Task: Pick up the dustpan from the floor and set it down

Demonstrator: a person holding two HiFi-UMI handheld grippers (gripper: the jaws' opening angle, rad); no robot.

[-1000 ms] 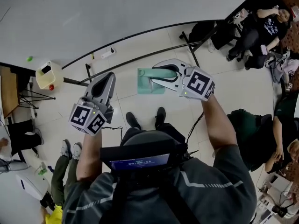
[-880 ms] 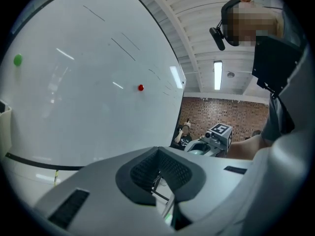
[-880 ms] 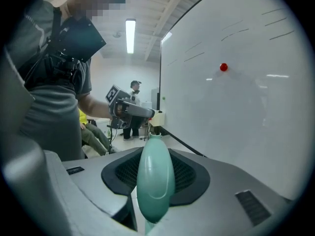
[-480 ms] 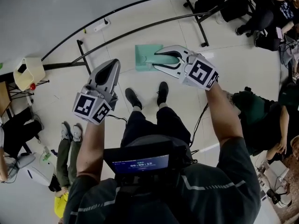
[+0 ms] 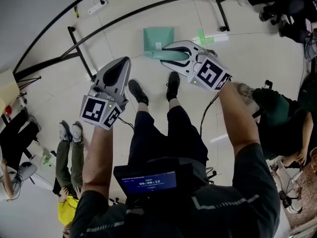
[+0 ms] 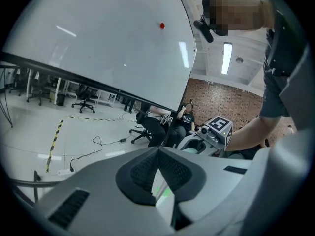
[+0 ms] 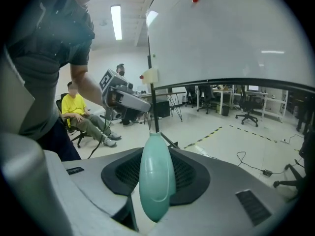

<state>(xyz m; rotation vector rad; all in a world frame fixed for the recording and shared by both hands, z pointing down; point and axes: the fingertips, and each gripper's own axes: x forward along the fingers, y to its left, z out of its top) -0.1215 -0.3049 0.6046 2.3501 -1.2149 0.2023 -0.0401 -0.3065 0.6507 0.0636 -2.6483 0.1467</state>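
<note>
The pale green dustpan hangs over the tiled floor just ahead of the person's shoes. My right gripper is shut on its handle. In the right gripper view the teal handle stands upright between the black pads. Whether the pan touches the floor I cannot tell. My left gripper hovers to the left of the dustpan, apart from it, its jaws shut with nothing between them. In the left gripper view its pads meet at the tip.
Black table legs and floor bars curve behind the dustpan, with a power strip beyond. A green tape mark lies right of the pan. The person's shoes stand close behind. People sit at the right and lower left.
Both grippers have sunk toward the floor, the right one carrying the dustpan along. The white tabletop has slid out of the top of the head view as the person bent lower.
</note>
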